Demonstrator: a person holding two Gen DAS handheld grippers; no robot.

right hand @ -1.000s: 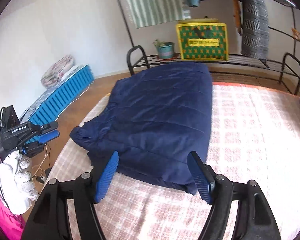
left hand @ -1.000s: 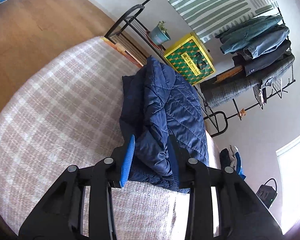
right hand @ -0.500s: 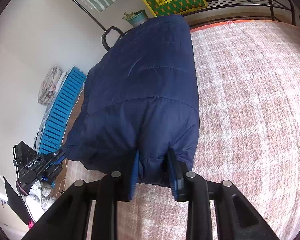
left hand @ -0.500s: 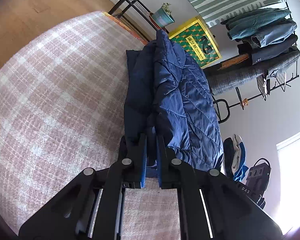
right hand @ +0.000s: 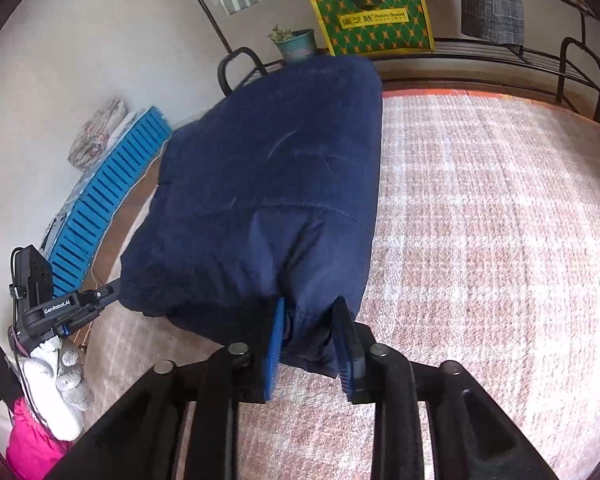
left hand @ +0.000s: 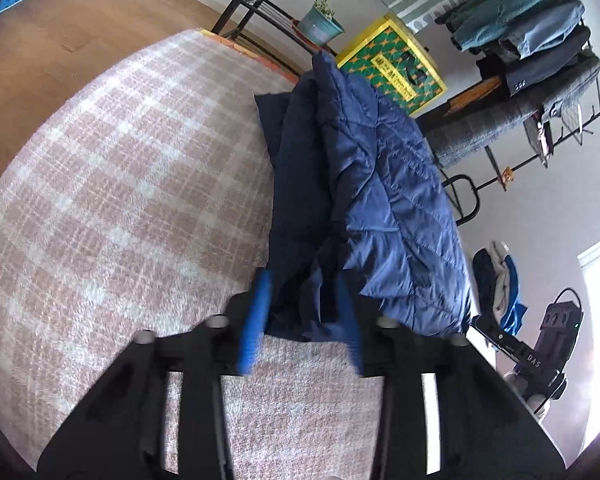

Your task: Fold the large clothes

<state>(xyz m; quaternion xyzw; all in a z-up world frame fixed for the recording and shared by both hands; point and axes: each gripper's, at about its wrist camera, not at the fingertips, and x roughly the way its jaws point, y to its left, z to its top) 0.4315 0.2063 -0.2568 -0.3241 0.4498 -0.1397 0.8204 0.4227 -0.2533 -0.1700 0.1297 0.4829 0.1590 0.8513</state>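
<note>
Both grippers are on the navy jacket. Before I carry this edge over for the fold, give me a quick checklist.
1. Left gripper has fabric of the navy jacket between its fingers: ok.
2. Right gripper shut on the jacket's near edge: ok.
3. Left grip firm: cannot tell, its fingers stand apart.
4. Plaid bed cover beside the jacket bare: ok.
5. Layers aligned underneath: cannot tell.

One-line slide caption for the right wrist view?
Right gripper pinches the near edge of a navy quilted jacket lying on a pink plaid rug.
</note>
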